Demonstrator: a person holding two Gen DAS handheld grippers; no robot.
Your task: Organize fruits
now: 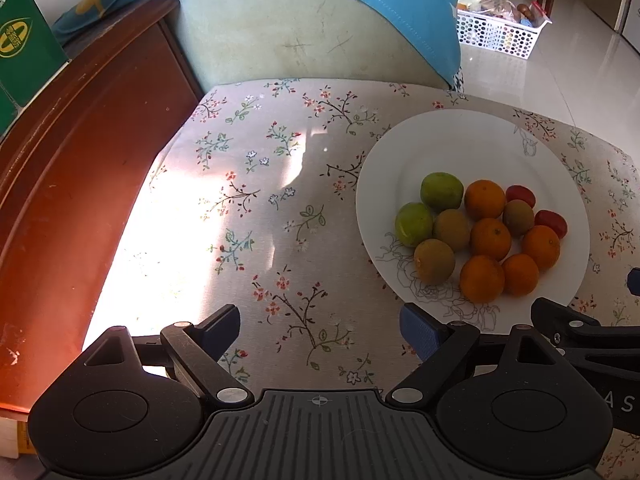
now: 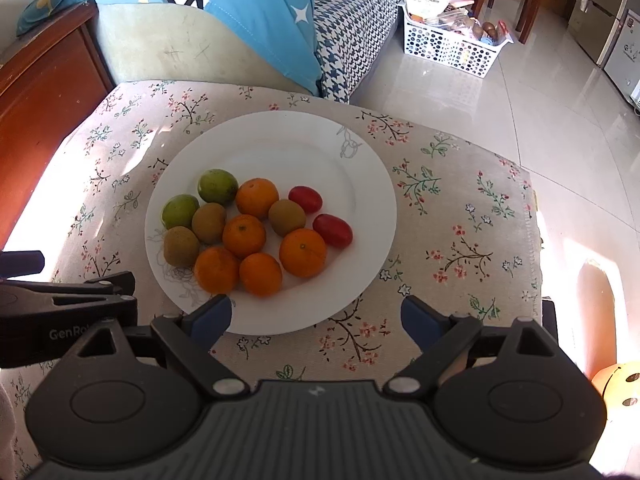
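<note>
here, in the left wrist view, the left gripper (image 1: pixel 320 330) is hovering with jaws spread wide and empty over bare floral cloth (image 1: pixel 248 208), the fruits (image 1: pixel 480 232) sitting on the white plate (image 1: pixel 460 140) to its right. in the right wrist view, the right gripper (image 2: pixel 316 318) is gaping empty at the plate's near rim, with cloth lying free toward the right edge.

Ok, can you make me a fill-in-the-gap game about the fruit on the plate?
1. All the fruit sits on a white ____.
2. The number of oranges is ____.
3. The two small tomatoes are colored ____.
4. The fingers of the right gripper are ____, holding nothing.

Missing words: plate; five; red; open
</note>
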